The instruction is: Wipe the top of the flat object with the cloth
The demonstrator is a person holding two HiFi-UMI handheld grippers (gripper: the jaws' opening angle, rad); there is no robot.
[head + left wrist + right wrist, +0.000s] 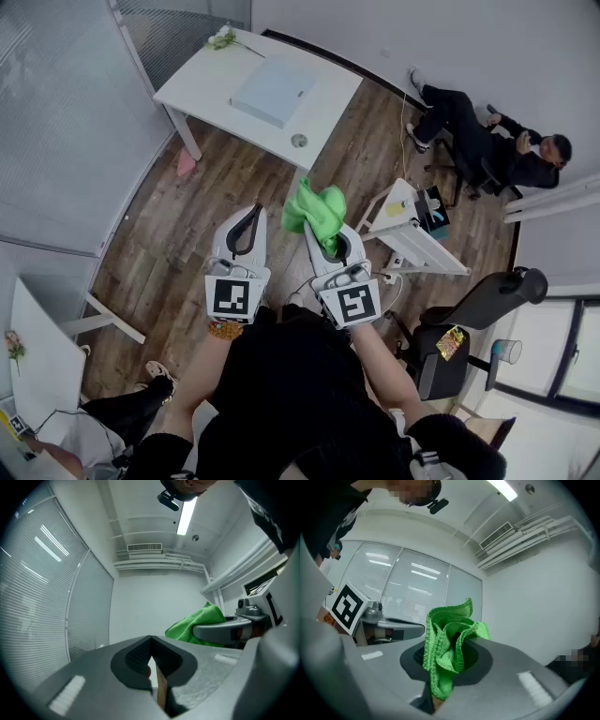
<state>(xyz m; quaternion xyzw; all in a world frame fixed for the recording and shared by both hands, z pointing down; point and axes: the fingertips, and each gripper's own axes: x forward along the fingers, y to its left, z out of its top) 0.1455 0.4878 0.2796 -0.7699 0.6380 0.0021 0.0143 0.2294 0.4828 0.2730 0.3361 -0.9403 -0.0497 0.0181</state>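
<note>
Green cloth (449,645) bunched in the clamped right tongs (330,246), left tongs (150,643) closed on nothing

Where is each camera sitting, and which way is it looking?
Head view: on the person's head, looking steeply down at the white table, left tongs and right tongs; the person's arms and dark clothes show.
Left gripper view: on the left tongs, shut and empty, aimed up at the ceiling and blinds.
Right gripper view: on the right tongs, shut on the green cloth, also aimed up.
Shared: all three show the green cloth.
</note>
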